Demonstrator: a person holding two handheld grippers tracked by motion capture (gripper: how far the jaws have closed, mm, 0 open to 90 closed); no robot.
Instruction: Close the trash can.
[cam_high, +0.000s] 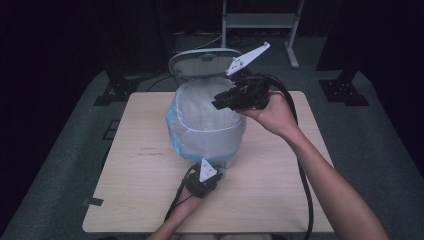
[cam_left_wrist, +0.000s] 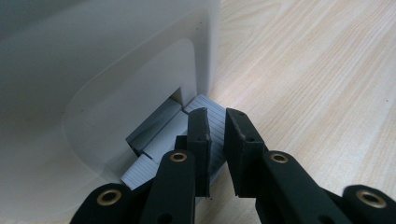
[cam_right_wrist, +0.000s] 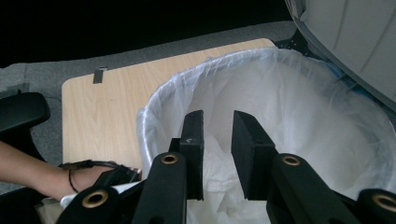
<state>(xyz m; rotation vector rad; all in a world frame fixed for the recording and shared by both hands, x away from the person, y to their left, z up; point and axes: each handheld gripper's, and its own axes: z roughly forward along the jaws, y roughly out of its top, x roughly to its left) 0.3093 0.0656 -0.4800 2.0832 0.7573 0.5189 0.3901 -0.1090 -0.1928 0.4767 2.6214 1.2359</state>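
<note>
Light wooden table (cam_high: 140, 170), dark room: pedal bin (cam_high: 212, 135) at centre, lid (cam_high: 200, 62) up, likely because left gripper (cam_left_wrist: 215, 128), jaws slightly apart and empty, presses its pedal (cam_left_wrist: 161, 128); right gripper (cam_right_wrist: 217, 135), jaws parted, empty, hovers over clear liner (cam_right_wrist: 299, 102).

The light wooden worktop (cam_high: 150, 165) carries a faint line of dark print (cam_high: 152, 152) toward nine o'clock of its middle, and a dark strip of tape (cam_high: 92, 202) sticks to its edge near the seven o'clock corner. Around it lies grey carpet floor (cam_high: 60, 165). At twelve o'clock stands a pale metal frame (cam_high: 260, 20), with black stand feet on the floor at ten o'clock (cam_high: 115, 90) and two o'clock (cam_high: 345, 87).
</note>
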